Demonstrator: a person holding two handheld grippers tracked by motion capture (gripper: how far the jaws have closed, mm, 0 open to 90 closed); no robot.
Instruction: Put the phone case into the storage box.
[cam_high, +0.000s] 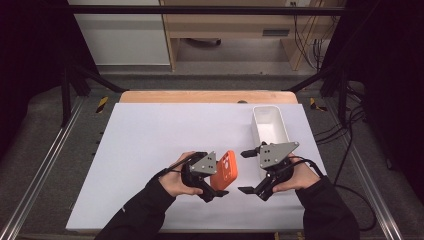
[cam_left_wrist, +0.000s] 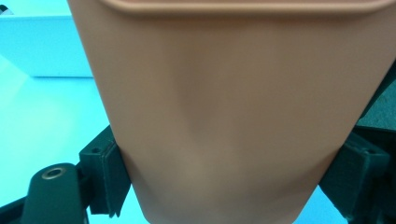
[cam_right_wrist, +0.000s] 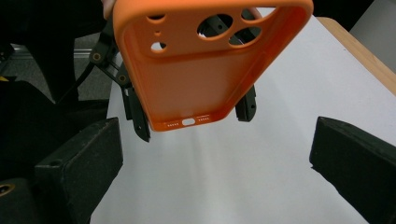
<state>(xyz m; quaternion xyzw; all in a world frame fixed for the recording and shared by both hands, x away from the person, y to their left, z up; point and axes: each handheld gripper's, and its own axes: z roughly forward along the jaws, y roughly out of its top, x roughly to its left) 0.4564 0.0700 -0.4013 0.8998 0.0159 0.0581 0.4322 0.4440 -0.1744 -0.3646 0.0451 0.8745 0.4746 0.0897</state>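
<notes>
Two claws up | your left claw (cam_high: 212, 187) clenches the orange phone case (cam_high: 224, 170) by its sides, lifted off the bench (cam_high: 150, 135), open face turned right for a handover | your right claw (cam_high: 248, 171) gapes, released, just beside it | white bin (cam_high: 270, 125) waits far right.

The orange phone case (cam_right_wrist: 196, 88) is looking like soft, matt, smooth silicone or plastic, its moulded cut-outs clean-edged. The hand-held gripper (cam_right_wrist: 212, 158) jaws are showing black pads with a rough, foam-like matt face. The grey plate (cam_high: 276, 152) is looking like dull brushed metal. The white bin (cam_high: 270, 127) is appearing as smooth, faintly glossy plastic. The counter (cam_high: 150, 135) is wearing a matt, paper-like white sheet over a wooden edge.
</notes>
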